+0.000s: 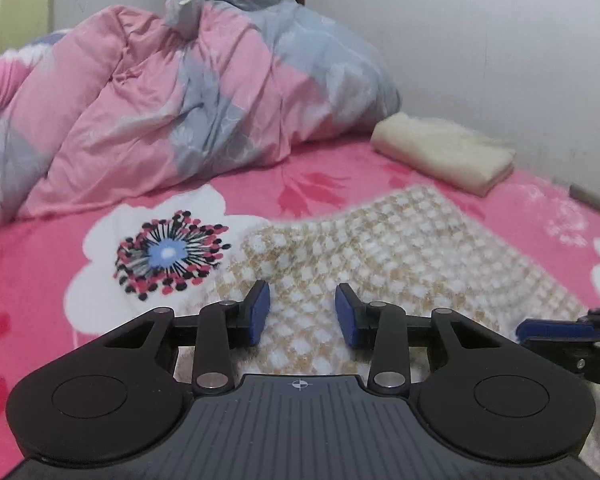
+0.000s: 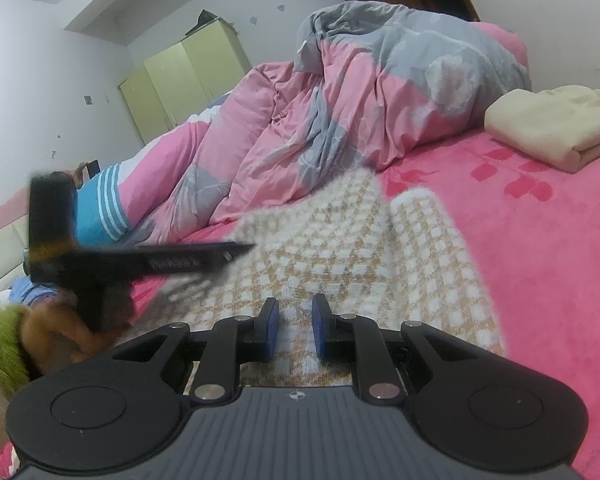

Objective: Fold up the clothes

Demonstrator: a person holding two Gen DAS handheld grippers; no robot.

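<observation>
My left gripper (image 1: 302, 312) is hovering over the checked knit top (image 1: 380, 264), jaws apart with nothing pinched between the blue pads, just the fabric lying flat underneath. The top is spread on the pink floral bedsheet (image 1: 32, 280), running from my 6 o'clock out to about 2 o'clock in the left wrist view. My right gripper (image 2: 296, 330) has its jaws a narrow gap apart over the same top; I can't tell whether they pinch any fabric. In that view one edge of the top is folded over itself around 1 o'clock. The left gripper shows up there blurred at 9 o'clock. A folded cream towel (image 1: 444, 156) sits at 2 o'clock, and the rumpled pink-and-grey duvet (image 1: 188, 100) is piled at 11 to 12.
</observation>
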